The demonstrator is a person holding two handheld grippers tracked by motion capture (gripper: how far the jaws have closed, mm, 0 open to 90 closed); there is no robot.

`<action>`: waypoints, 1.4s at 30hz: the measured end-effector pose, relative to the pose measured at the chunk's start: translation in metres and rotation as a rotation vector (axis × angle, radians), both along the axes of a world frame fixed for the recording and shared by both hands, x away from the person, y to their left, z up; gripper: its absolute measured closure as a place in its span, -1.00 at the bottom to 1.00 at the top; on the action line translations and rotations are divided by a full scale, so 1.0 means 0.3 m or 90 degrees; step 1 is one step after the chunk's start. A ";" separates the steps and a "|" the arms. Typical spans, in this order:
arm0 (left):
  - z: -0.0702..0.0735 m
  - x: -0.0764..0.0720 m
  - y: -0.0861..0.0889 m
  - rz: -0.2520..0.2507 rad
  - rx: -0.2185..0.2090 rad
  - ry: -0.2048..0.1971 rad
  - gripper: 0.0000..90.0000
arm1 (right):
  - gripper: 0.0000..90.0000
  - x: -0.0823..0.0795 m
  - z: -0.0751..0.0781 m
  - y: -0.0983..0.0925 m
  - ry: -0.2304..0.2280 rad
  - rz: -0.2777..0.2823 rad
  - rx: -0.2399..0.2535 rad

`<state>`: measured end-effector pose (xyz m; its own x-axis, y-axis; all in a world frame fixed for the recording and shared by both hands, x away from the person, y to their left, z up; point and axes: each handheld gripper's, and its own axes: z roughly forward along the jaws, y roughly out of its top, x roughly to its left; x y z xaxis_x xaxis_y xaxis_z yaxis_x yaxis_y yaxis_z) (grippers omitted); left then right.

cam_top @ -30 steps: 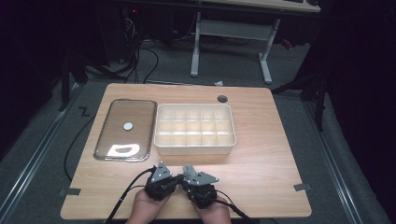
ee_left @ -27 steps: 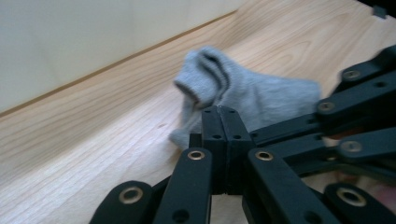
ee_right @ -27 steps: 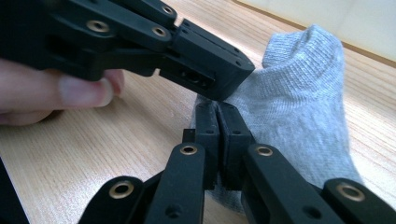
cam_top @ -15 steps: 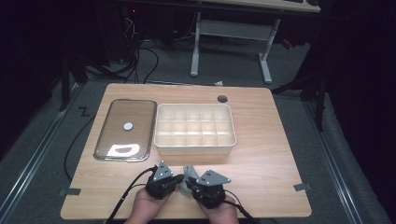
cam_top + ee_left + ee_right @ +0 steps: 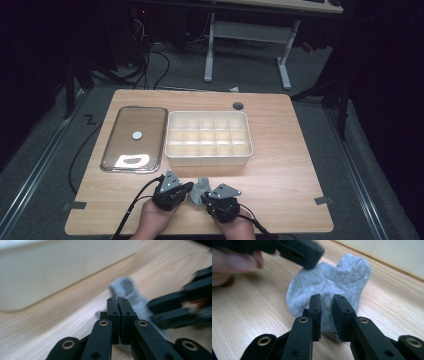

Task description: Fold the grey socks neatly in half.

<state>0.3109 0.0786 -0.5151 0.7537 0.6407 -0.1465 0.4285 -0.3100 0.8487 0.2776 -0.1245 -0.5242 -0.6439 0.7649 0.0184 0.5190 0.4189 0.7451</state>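
A small grey sock [image 5: 200, 187] lies near the table's front edge, between my two grippers. My left gripper [image 5: 189, 189] comes at it from the left, jaws shut [image 5: 117, 300] on the sock's [image 5: 125, 287] near edge. In the right gripper view its black tip [image 5: 312, 255] sits on the sock's [image 5: 332, 280] upper left rim. My right gripper [image 5: 205, 196] stands at the sock's other side. Its jaws [image 5: 327, 298] have just been opening and stand a little apart, with grey fabric in the gap and the pads off it.
A white tray [image 5: 208, 159] with several compartments stands mid-table, just beyond the grippers. Left of it lies a shiny flat lid [image 5: 134, 137] with a small round knob. A dark round hole [image 5: 238, 106] marks the far side. Cables trail off the front edge.
My right gripper's jaws have come apart from shut and let go of the sock, and that hand has shifted slightly to the right. The left hand has stayed put.
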 end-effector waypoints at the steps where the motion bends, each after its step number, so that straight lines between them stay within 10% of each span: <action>1: 0.009 -0.008 -0.004 -0.005 -0.007 -0.003 0.97 | 0.73 0.001 0.000 0.002 -0.001 0.001 -0.001; 5: 0.008 -0.028 -0.030 -0.028 -0.011 0.006 0.98 | 0.73 0.001 -0.001 0.003 -0.003 0.002 -0.005; 12: -0.056 -0.036 -0.014 -0.029 0.065 0.015 1.00 | 0.73 -0.001 -0.005 -0.004 -0.006 0.002 -0.001; 25: -0.059 -0.037 -0.004 -0.029 0.067 0.011 1.00 | 0.50 0.006 0.057 -0.042 -0.002 -0.041 0.065; 34: -0.060 -0.033 -0.001 -0.030 0.059 0.020 1.00 | 0.16 0.048 0.020 -0.044 0.088 -0.080 0.064; 42: -0.059 -0.032 0.000 -0.029 0.059 0.018 0.98 | 0.41 0.050 -0.002 -0.039 0.121 -0.054 0.077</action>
<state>0.3014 0.0786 -0.5327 0.7792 0.6170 -0.1100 0.4350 -0.4061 0.8036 0.2925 -0.1363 -0.5249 -0.5532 0.8011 0.2285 0.6847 0.2809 0.6726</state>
